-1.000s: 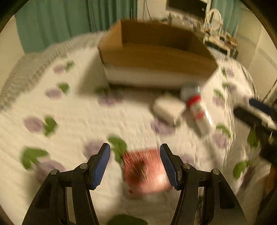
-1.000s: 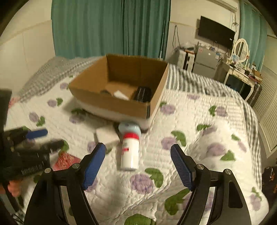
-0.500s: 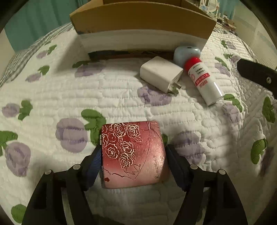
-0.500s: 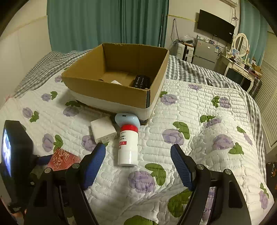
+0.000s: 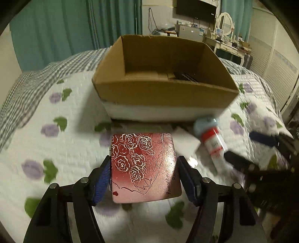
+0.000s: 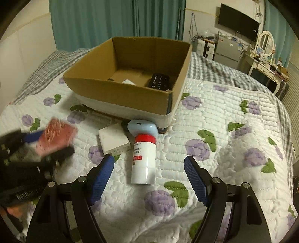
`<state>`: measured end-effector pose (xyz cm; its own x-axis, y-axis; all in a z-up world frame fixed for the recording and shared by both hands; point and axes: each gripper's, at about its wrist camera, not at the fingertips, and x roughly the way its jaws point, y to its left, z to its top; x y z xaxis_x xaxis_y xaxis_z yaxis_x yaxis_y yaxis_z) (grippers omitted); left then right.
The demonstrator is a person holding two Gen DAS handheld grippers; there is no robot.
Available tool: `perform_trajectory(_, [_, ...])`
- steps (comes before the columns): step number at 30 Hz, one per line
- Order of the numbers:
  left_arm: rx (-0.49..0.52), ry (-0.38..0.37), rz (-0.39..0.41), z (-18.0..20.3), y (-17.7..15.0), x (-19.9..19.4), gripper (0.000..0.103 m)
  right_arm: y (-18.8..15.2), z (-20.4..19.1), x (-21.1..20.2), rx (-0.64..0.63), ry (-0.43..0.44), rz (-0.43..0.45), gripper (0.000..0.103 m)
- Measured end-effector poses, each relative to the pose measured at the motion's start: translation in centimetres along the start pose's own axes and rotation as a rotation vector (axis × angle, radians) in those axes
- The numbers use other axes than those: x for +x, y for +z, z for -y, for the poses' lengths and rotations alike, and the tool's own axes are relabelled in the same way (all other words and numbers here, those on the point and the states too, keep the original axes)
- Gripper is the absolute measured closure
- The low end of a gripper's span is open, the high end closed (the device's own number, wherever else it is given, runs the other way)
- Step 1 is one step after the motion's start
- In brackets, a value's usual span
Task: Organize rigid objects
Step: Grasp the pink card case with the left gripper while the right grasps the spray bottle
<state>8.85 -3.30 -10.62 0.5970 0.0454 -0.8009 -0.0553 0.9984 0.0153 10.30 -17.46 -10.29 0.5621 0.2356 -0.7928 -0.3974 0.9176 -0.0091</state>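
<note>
My left gripper (image 5: 143, 170) is shut on a flat red case with gold roses (image 5: 143, 166) and holds it above the quilt, in front of the open cardboard box (image 5: 164, 97). In the right wrist view the red case (image 6: 56, 138) shows blurred at the left. My right gripper (image 6: 149, 168) is open and empty, just above a white bottle with a red cap (image 6: 143, 160) lying on the quilt. A white adapter block (image 6: 114, 139) and a light blue case (image 6: 143, 128) lie by the box (image 6: 121, 97). A black remote (image 6: 159, 82) lies inside it.
The floral quilt (image 6: 224, 149) covers the bed. A grey checked blanket (image 6: 211, 69) lies behind the box. Teal curtains (image 6: 112, 18), a dresser with a mirror (image 6: 265, 46) and a wall television (image 6: 237, 16) stand beyond the bed.
My left gripper has closed on the red case and lifted it off the quilt toward the box. My right gripper has moved lower over the white bottle, still open.
</note>
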Motion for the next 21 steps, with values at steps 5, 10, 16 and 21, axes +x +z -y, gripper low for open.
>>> perform_trajectory(5, [-0.009, 0.0, 0.019, -0.5, 1.5, 1.0, 0.034, 0.6, -0.4, 2.7, -0.001, -0.005, -0.062, 0.033])
perform_trajectory(10, [-0.011, -0.009, 0.022, -1.2, 1.3, 1.3, 0.034, 1.1, -1.0, 6.1, -0.008, -0.006, -0.143, 0.052])
perform_trajectory(16, [-0.011, -0.018, 0.031, -1.4, 1.1, 0.5, 0.034, 0.9, -1.6, 7.0, -0.029, -0.034, -0.166, 0.067])
perform_trajectory(21, [-0.016, -0.019, 0.054, -1.4, 0.9, -1.7, 0.034, 0.5, -1.4, 5.0, -0.021, -0.035, -0.125, 0.067])
